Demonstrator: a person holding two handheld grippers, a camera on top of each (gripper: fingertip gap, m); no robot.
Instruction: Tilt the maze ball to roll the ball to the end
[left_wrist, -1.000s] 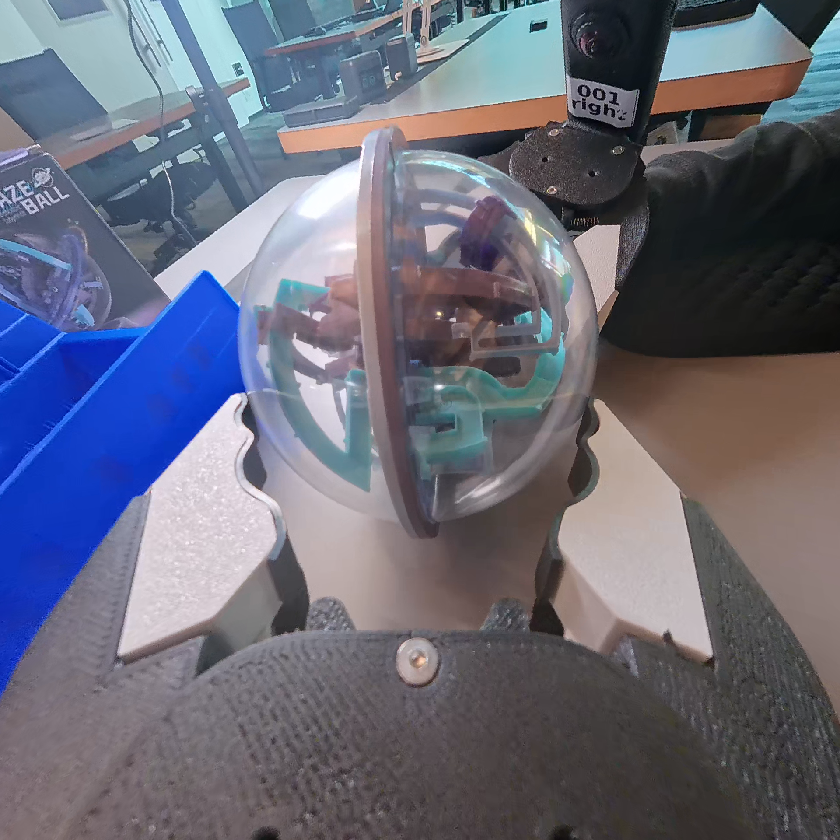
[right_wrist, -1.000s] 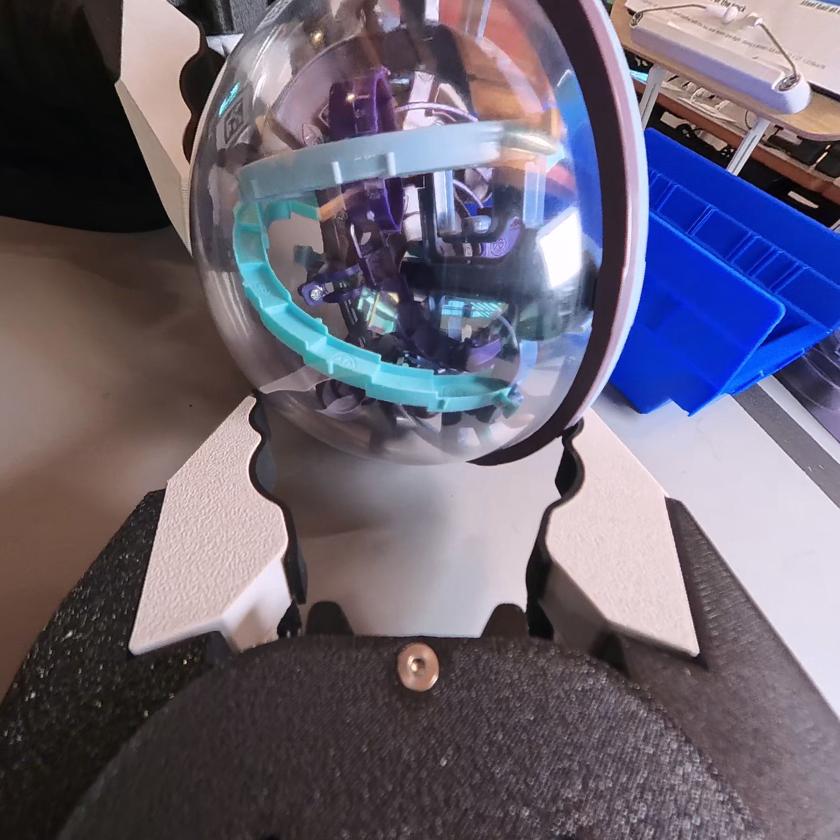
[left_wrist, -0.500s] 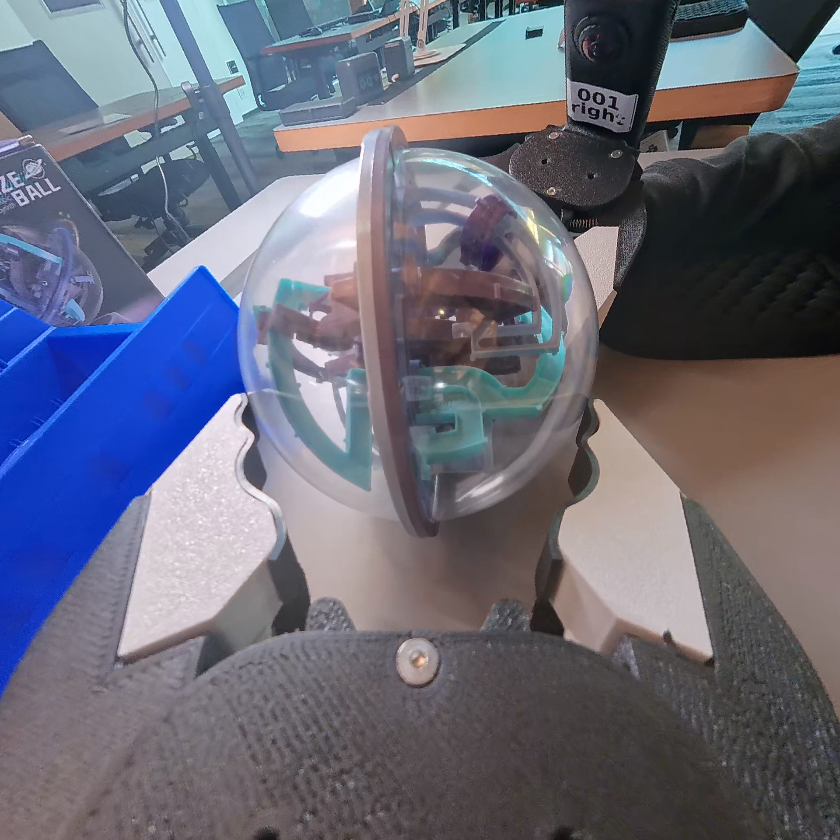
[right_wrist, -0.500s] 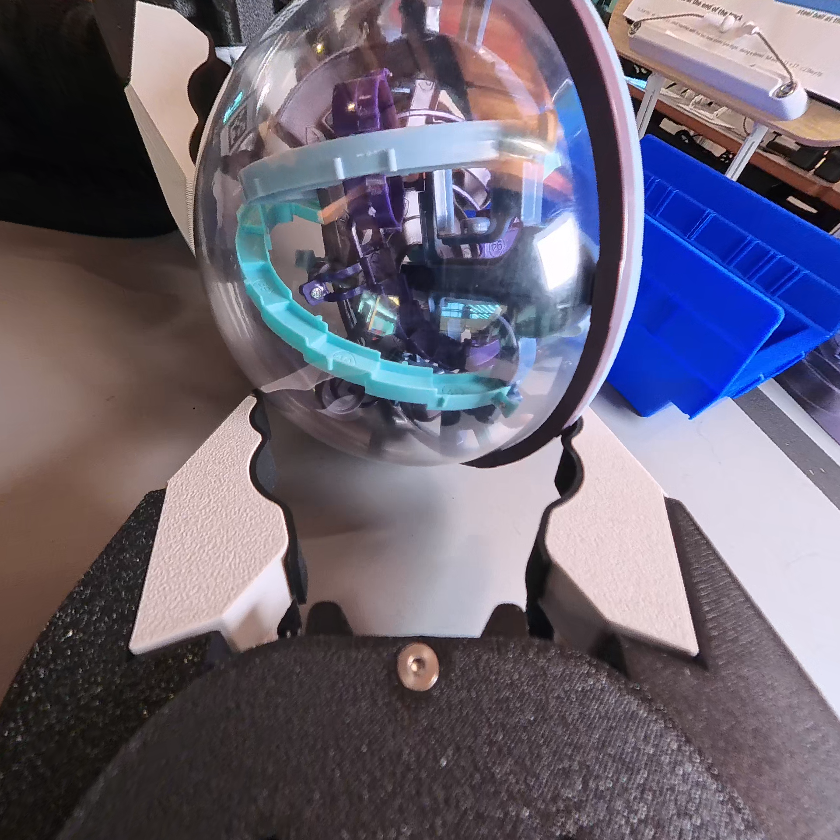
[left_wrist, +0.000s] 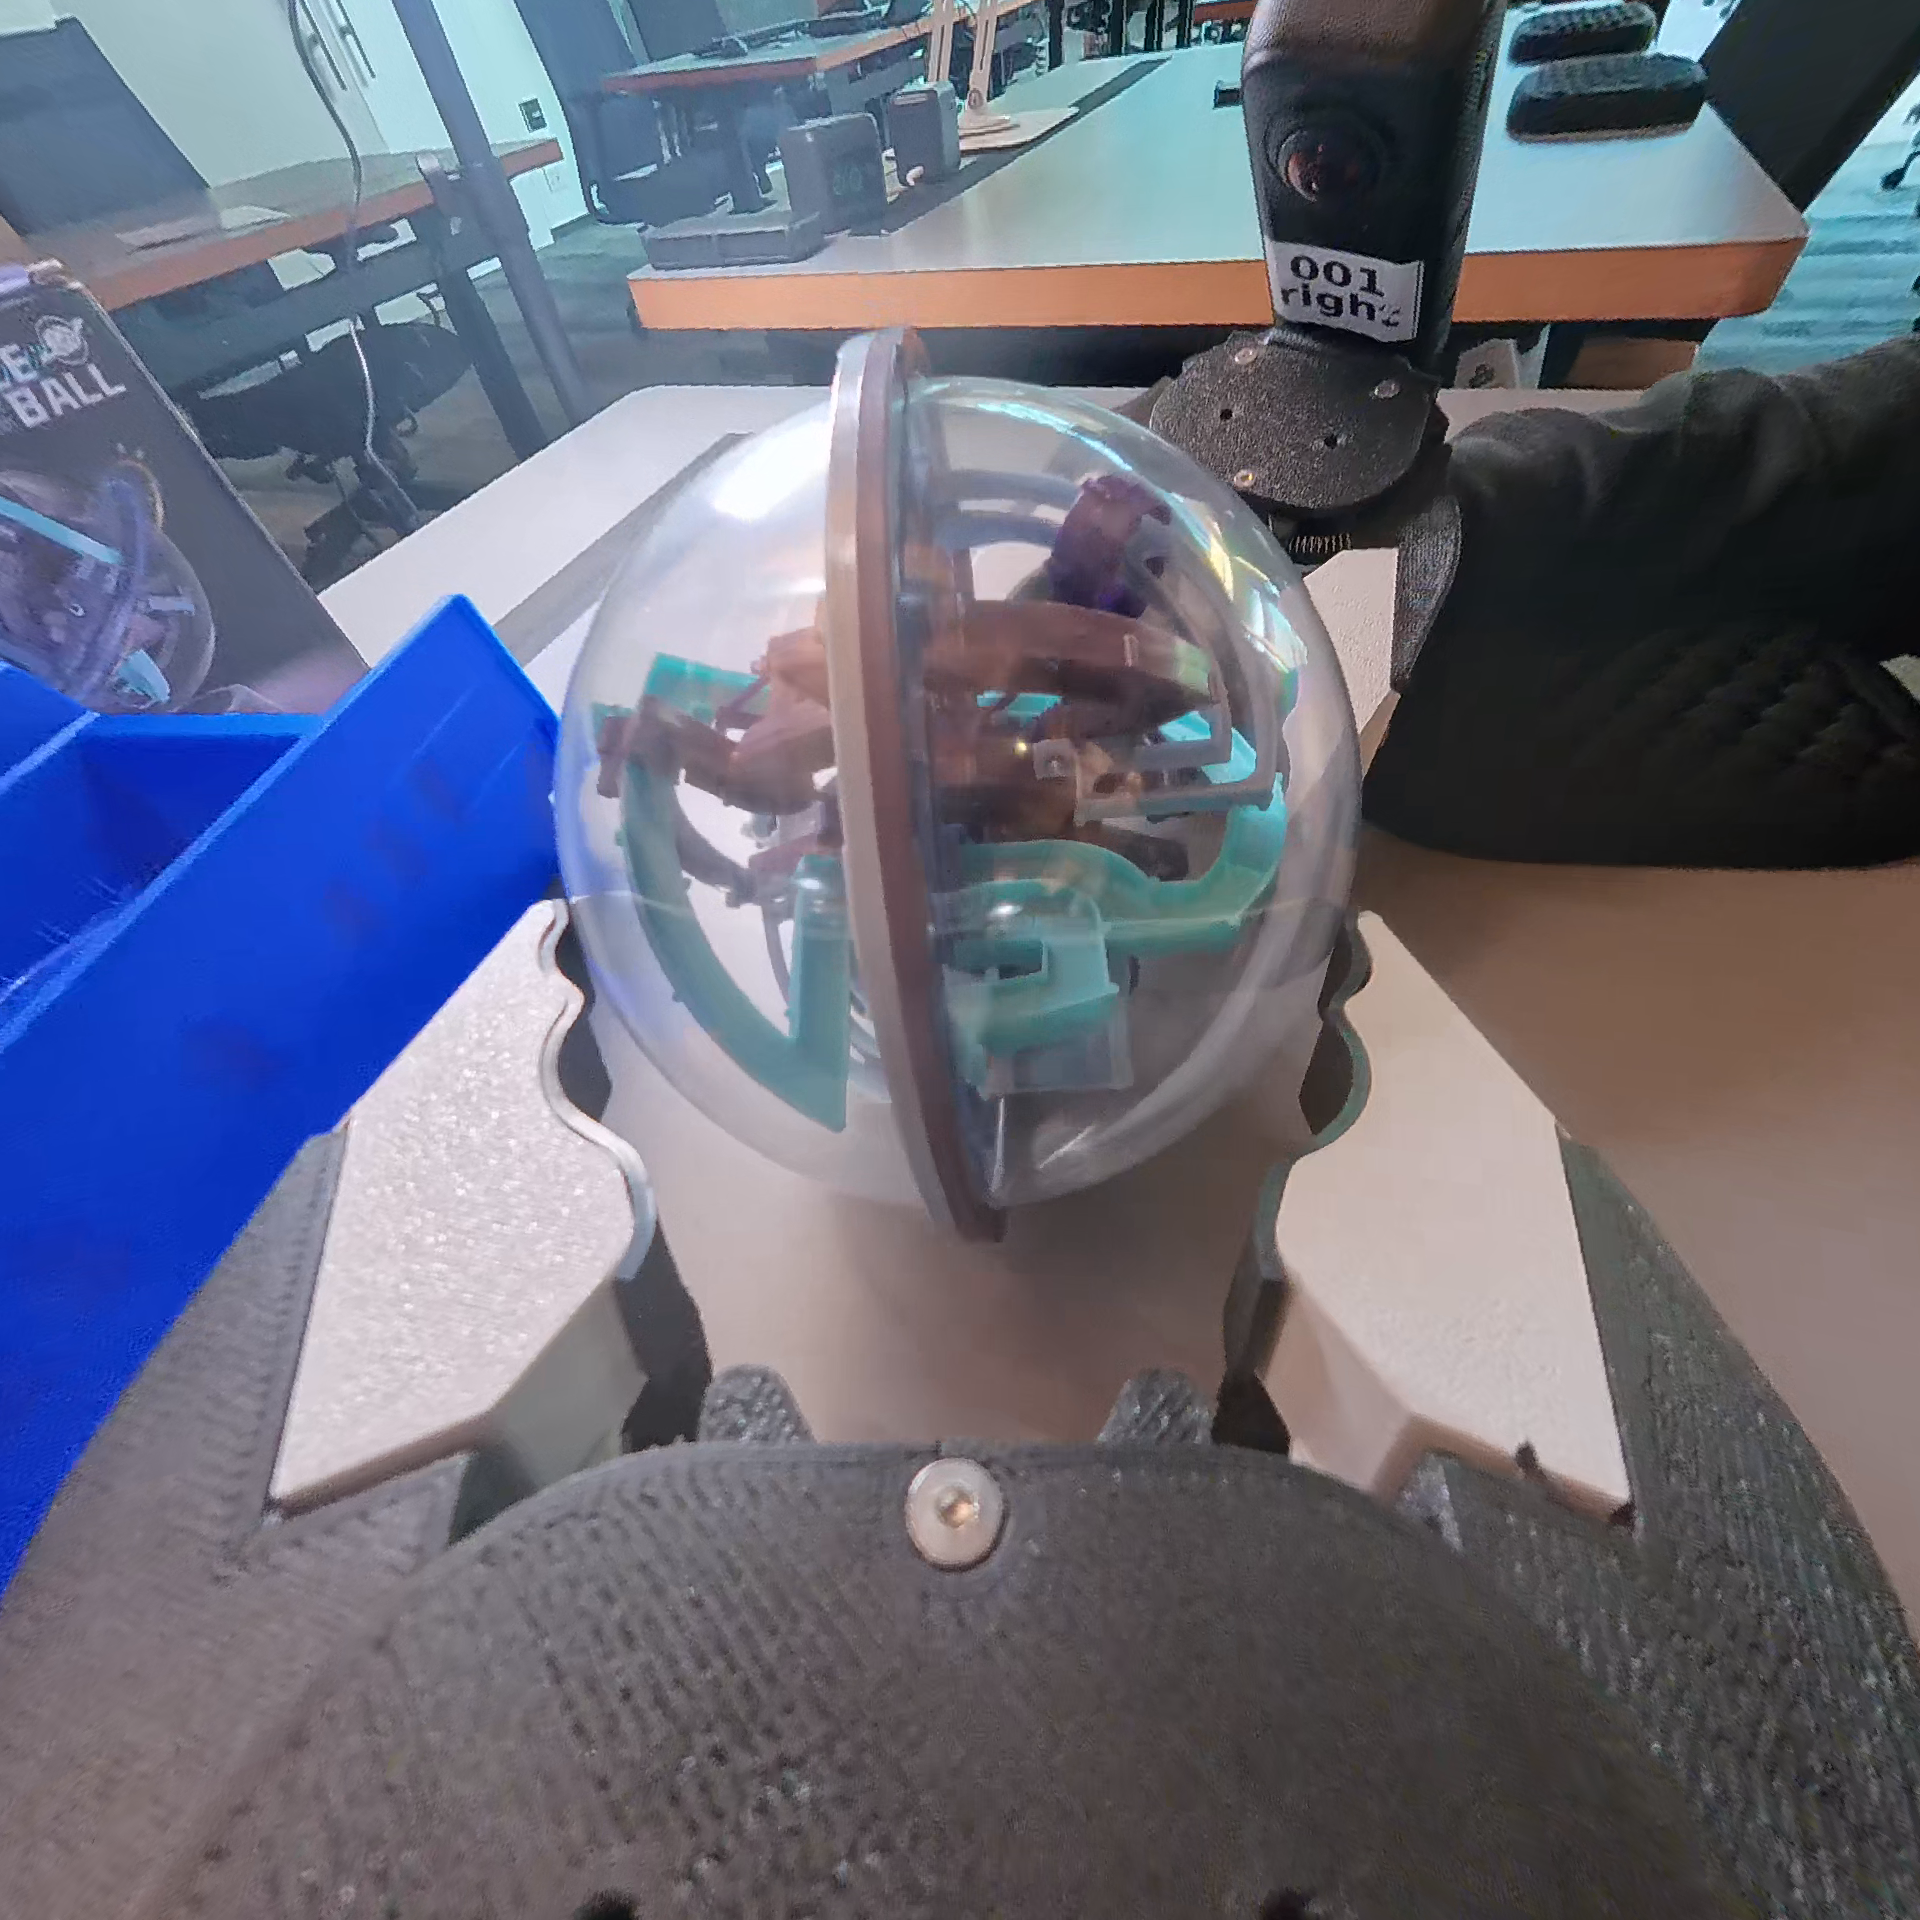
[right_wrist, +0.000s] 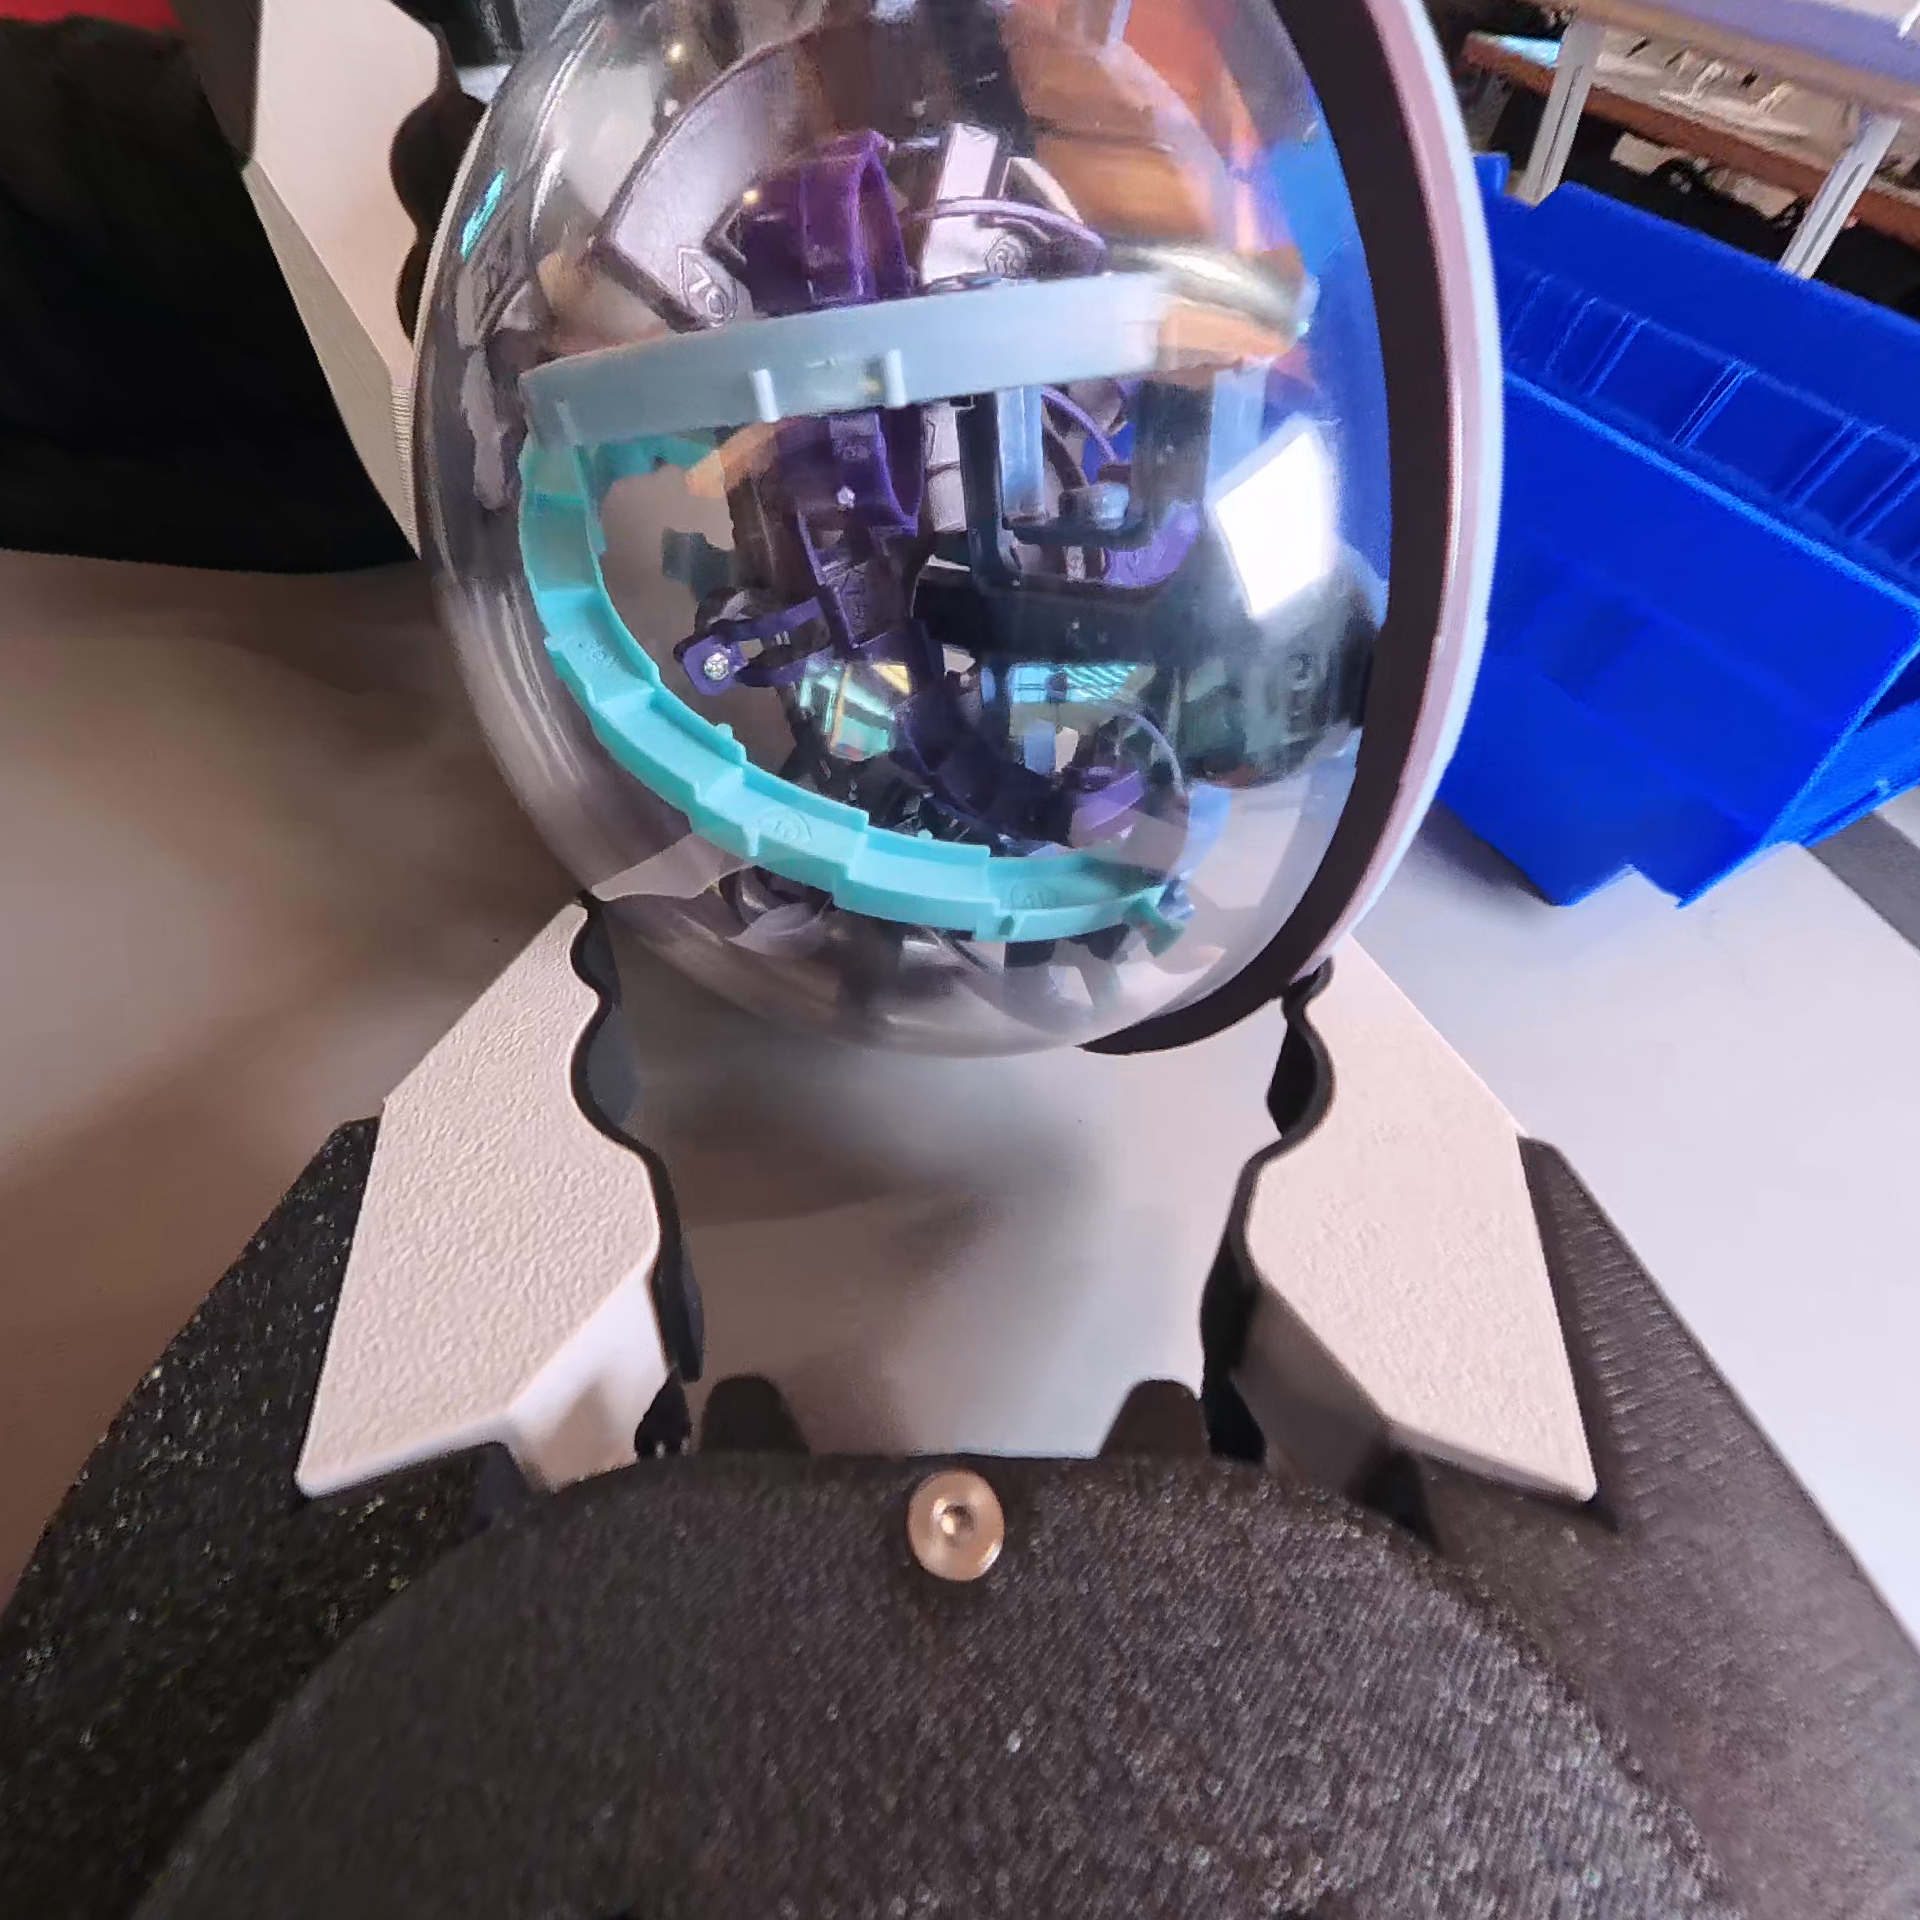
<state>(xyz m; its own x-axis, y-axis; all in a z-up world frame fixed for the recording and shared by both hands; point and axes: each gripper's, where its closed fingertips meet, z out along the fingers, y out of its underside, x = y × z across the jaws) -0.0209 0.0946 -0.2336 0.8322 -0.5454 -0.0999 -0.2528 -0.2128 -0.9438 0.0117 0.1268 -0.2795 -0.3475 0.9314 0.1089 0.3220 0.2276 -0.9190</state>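
The maze ball is a clear sphere with a dark equator ring and teal, brown and purple tracks inside. It sits between the fingertips of my left gripper, whose pads press its two sides. In the right wrist view the same maze ball fills the upper middle. My right gripper is shut on its lower sides, pads against the shell. The right gripper's body shows behind the ball. A white finger of the left gripper shows beyond it. I cannot pick out the small ball inside.
A blue bin stands close on the left and also shows in the right wrist view. The toy's dark box stands behind the bin. A black-sleeved arm rests on the beige table. Office desks stand behind.
Both grippers keep their hold on the maze ball. The ball and grippers have tilted and shifted slightly, so the blue bin and the box have slid a little in both views.
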